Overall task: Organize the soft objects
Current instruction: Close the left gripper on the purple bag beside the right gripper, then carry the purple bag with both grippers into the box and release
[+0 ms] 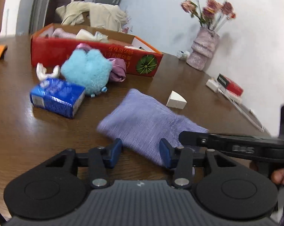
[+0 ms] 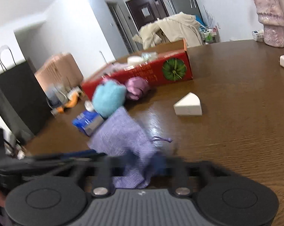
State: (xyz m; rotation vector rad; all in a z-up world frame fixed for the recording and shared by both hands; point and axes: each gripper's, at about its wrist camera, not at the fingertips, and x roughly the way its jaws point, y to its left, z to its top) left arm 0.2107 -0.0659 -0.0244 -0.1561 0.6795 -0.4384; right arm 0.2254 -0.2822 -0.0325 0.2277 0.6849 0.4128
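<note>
1. Between my left gripper's point(image 1: 141, 155) blue-padded fingertips point(image 1: 114, 155) lies the near edge of the lilac knitted cloth pouch point(image 1: 147, 124). The jaws stand spread, one pad on each side of the fabric, and I cannot tell whether either pad presses it yet.

2. On my right gripper point(image 2: 142, 164) the tips are smeared by motion blur. The same pouch point(image 2: 123, 137) bunches up between them and drapes back towards the camera, so I judge they are pinching it, though the blur keeps me from being sure.

3. From the left wrist view, a black finger of the right gripper point(image 1: 190, 138) reaches in from the right and meets the pouch's right-hand end. Both hands are at the cloth; neither is clearly nearer.

4. Its long axis runs diagonally, from my fingers away and to the left, towards the fluffy turquoise plush ball point(image 1: 86, 69) and the blue plastic tissue pack point(image 1: 57, 98). A short drawstring point(image 2: 160, 139) trails from it on the right in the right wrist view.

5. Farther out in that same direction sits the long red cardboard box with a green pumpkin print point(image 1: 96, 54), already holding pale soft items. Just beside it are the plush ball and a crumpled mauve satin bundle point(image 1: 118, 70).

6. A white wedge-shaped sponge point(image 1: 176, 100) rests apart on the brown wooden table point(image 1: 19, 131), to the right of the pouch.

7. I judge the coming move as a carry forward and left to the box.
</note>
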